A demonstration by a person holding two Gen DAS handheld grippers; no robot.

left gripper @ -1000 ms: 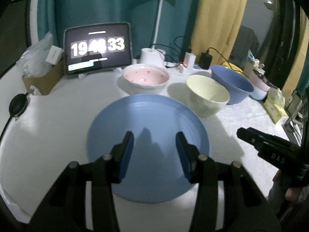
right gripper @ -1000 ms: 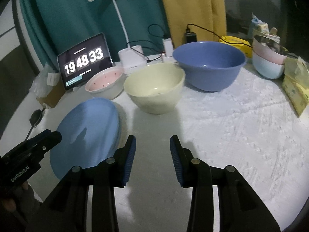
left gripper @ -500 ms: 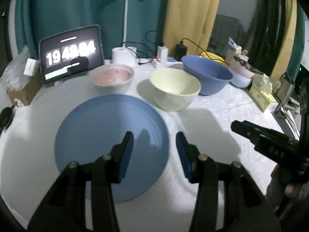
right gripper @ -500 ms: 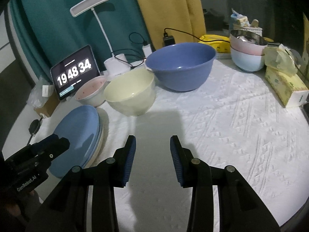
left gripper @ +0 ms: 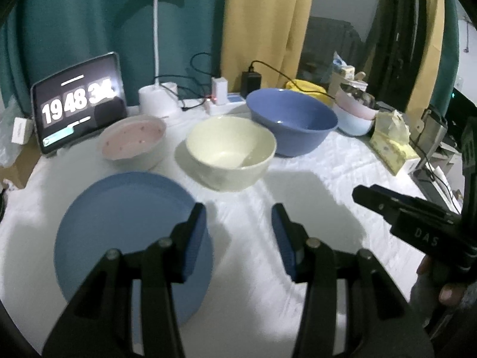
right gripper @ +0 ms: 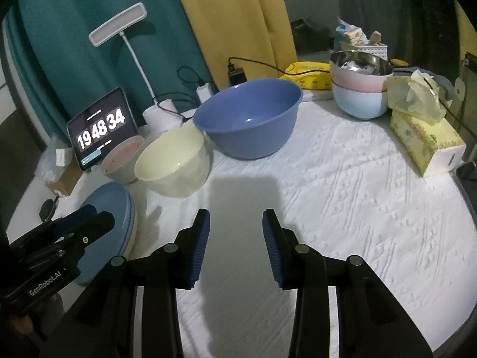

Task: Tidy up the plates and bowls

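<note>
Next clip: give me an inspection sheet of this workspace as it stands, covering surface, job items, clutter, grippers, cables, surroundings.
Surface: white textured cloth over the table.
Job's things: blue plate on a paler plate beneath it; pink bowl, cream bowl and blue bowl in a row behind; bowl stack at the far right, steel one on top.
Clutter: tablet clock, lamp, tissue box, yellow pack, cardboard box.
Grippers: left gripper open, empty, over the plate's right edge; right gripper open, empty, over bare cloth.
Cables: black leads and chargers along the back edge.
Surroundings: teal curtain, yellow curtain.
</note>
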